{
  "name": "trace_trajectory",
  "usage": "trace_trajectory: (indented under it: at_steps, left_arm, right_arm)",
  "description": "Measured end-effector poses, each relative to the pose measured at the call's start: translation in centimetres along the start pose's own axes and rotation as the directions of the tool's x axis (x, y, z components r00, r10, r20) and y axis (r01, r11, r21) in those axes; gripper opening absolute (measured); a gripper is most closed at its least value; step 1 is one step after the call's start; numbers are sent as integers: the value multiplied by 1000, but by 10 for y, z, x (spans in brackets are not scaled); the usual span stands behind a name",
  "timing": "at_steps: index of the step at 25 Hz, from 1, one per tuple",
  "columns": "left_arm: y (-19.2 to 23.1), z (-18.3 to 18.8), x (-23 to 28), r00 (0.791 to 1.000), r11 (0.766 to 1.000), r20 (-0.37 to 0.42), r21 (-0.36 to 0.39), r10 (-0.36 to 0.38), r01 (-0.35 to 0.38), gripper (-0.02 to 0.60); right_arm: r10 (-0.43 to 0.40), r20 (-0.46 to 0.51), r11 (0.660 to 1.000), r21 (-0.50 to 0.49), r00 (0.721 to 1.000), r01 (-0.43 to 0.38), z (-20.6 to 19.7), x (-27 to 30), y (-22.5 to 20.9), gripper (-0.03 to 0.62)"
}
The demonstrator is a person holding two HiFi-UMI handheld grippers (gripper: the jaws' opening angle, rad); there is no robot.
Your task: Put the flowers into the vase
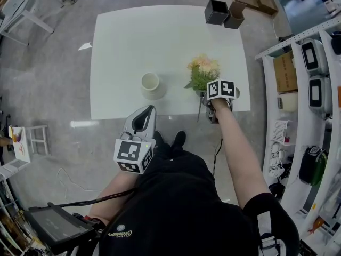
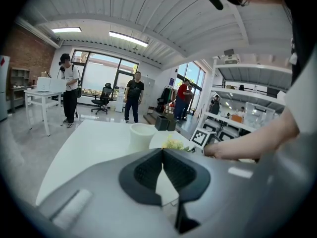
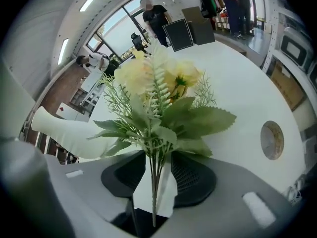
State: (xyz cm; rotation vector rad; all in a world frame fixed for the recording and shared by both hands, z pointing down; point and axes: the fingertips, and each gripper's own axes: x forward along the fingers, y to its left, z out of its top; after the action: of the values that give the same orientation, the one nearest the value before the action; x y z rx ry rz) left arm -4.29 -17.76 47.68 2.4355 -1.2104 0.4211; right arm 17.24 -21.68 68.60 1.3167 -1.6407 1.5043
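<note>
Right gripper view first: what do we have between the fingers (image 3: 190,175)?

We have the stems (image 3: 154,182) of the flowers (image 3: 161,98) standing in the gap of the right gripper (image 3: 157,155). The fingers are spread wider than the stems, and white desk shows on either side of them, so we judge that nothing is pinched yet.

Which step are we on, then?

The pickup, we think. In the head view the flowers (image 1: 203,71) sit at the near right of the desk (image 1: 128,41), with the right gripper (image 1: 206,96) at their near end. The vase (image 1: 152,85) stands upright to their left, apart from them, with nothing in it that we can see.

And our left gripper (image 1: 146,111)?

It hangs just off the near edge of the desk, short of the vase. In the left gripper view its fingers (image 2: 183,170) are pressed together at the tips, with nothing between them.

What does the next move call for?

We need to close the right fingers firmly on the stems, below the leaves (image 3: 208,120). Then we lift the bunch clear, carry it left and bring the stems upright over the vase mouth. The stems look thin, so a loose pinch could let the bunch swing or slip.
</note>
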Motion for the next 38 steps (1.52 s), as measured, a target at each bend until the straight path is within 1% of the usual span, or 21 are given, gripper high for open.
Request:
trace_trajectory:
  at_steps: [2,5,11,15,18,21,23,25,26,28,30,32,34,38]
  left_arm:
    - [-1,0,1,1000,1000,0,12,-4,4,8]
    - [-4,0,1,1000,1000,-3,16,-13,13,8]
    - [-6,-1,3,1000,1000,-7,19,-22,22,8]
    - [-3,0,2,1000,1000,0,15,-16,16,8]
    - [-2,2,0,1000,1000,7,15,-15,15,8]
    - [-2,5,-1,1000,1000,14,16,-18,18,8]
    - [-3,7,-2,1000,1000,19,19,-21,21,8]
    - [-5,9,-4,999,999,26,22,-24,24,8]
    - [-6,11,-4,999,999,29,24,-26,25,8]
    - [-6,13,-2,999,999,36,26,-28,27,8]
    - [-7,15,-1,999,999,43,27,-30,29,8]
    - [-12,18,-7,998,999,50,29,-28,27,8]
    - [-19,22,-15,998,999,57,32,-21,19,8]
    - [-16,23,-14,997,999,70,34,-12,10,8]
  right_arm:
    - [-1,-15,1000,2,1000,1,0,0,-4,130]
    - [-13,-24,1000,1,1000,13,-2,-1,-7,100]
    - [-23,2,1000,-6,1000,23,1,-3,-3,72]
    - [-7,39,1000,2,999,7,7,-6,4,66]
    - [-3,88,1000,-8,996,4,14,-16,11,61]
    - [7,168,999,-37,986,-1,25,-32,22,58]
    - [24,226,999,-51,974,-13,32,-45,31,57]
    - [48,297,998,-58,954,-32,39,-63,40,57]
    - [62,341,997,-67,938,-41,45,-73,45,57]
    - [92,437,993,-109,895,-49,58,-94,55,55]
    - [116,525,984,-179,843,-24,70,-117,66,55]
    - [145,604,971,-240,784,6,76,-146,80,55]
    - [185,675,961,-276,715,11,77,-178,94,55]
    - [268,791,947,-321,550,1,84,-227,120,55]
